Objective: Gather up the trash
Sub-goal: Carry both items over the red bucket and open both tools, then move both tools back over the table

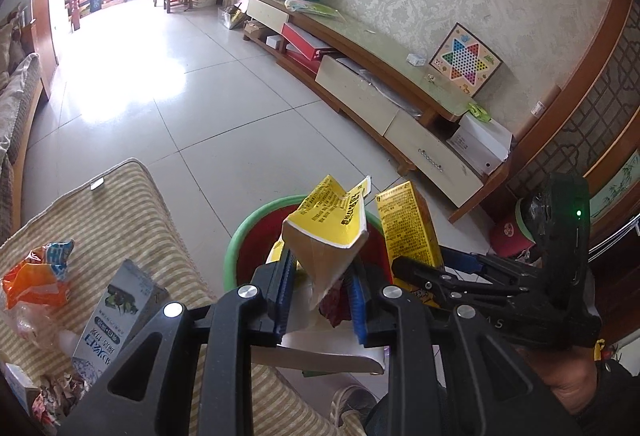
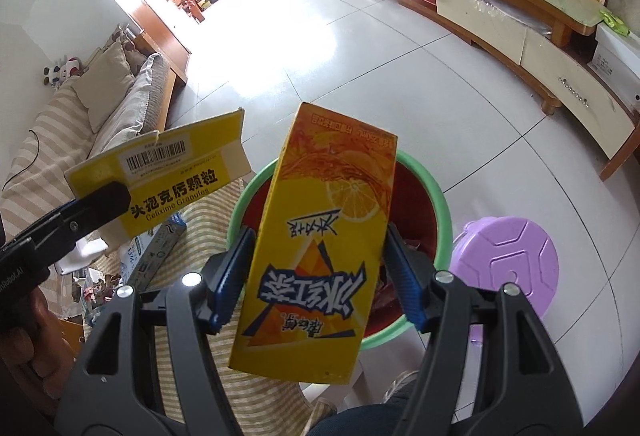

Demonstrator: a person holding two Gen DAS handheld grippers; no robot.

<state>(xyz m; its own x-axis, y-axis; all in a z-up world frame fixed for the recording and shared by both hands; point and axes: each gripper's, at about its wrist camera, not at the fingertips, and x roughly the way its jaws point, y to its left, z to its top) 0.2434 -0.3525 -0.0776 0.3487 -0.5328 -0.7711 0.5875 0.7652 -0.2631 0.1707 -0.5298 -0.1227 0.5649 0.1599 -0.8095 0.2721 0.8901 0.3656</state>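
On the left, the left gripper [image 1: 320, 292] has its fingers pinching a flattened yellow medicine box [image 1: 326, 232], held above the green-rimmed red bin [image 1: 236, 248] beside the striped couch cover [image 1: 120, 220]. To its right, the right gripper [image 2: 316, 280] has its fingers clamped on the sides of a yellow iced-tea carton [image 2: 316, 248], upright over the same bin, with a purple stool [image 2: 504, 264] just beside it.
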